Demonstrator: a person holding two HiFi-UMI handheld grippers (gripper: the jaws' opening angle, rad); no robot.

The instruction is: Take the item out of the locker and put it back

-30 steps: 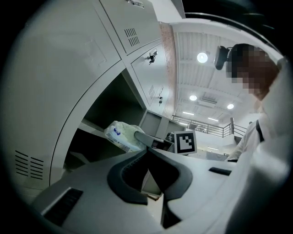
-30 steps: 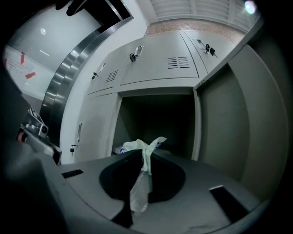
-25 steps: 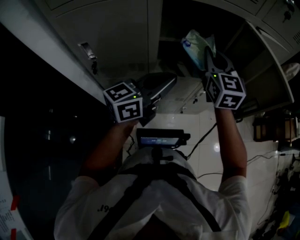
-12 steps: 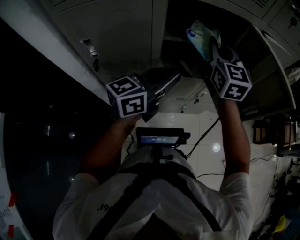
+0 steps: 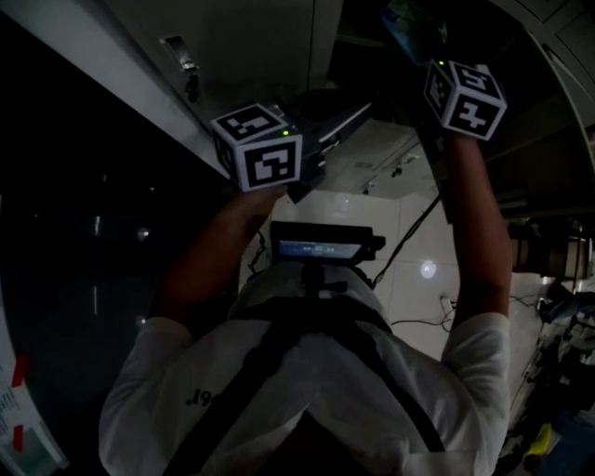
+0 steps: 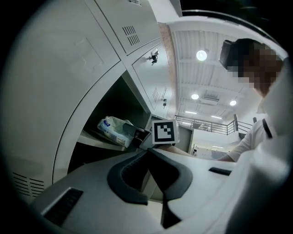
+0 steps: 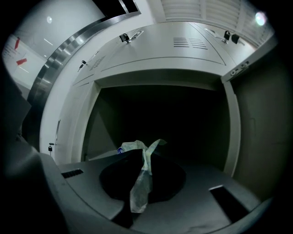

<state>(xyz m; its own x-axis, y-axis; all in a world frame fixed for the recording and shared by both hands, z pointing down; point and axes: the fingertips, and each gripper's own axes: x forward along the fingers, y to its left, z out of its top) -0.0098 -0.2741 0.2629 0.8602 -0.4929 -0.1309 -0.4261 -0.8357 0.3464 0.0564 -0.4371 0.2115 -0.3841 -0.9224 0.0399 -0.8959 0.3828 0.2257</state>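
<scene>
Right gripper view: the right tongs (image 7: 141,159) are closed on a fold of the clear wrapper of the soft packet (image 7: 133,147). The wrapper strip runs back between the two jaws. The tongs point into the dark open compartment of the locker (image 7: 160,59).

Left gripper view: the packet (image 6: 114,130) sits at the front edge of the compartment shelf (image 6: 94,140), with the right tongs (image 6: 138,136) at its outer end. Whether its weight rests on the shelf cannot be told. The left tongs (image 6: 149,151) are together, with nothing between them, and are held below and well apart from the packet.

Head view: both arms are raised. The left tongs (image 5: 356,115) point toward the locker (image 5: 251,46). The packet (image 5: 407,22) is near the top edge of the picture.
</scene>
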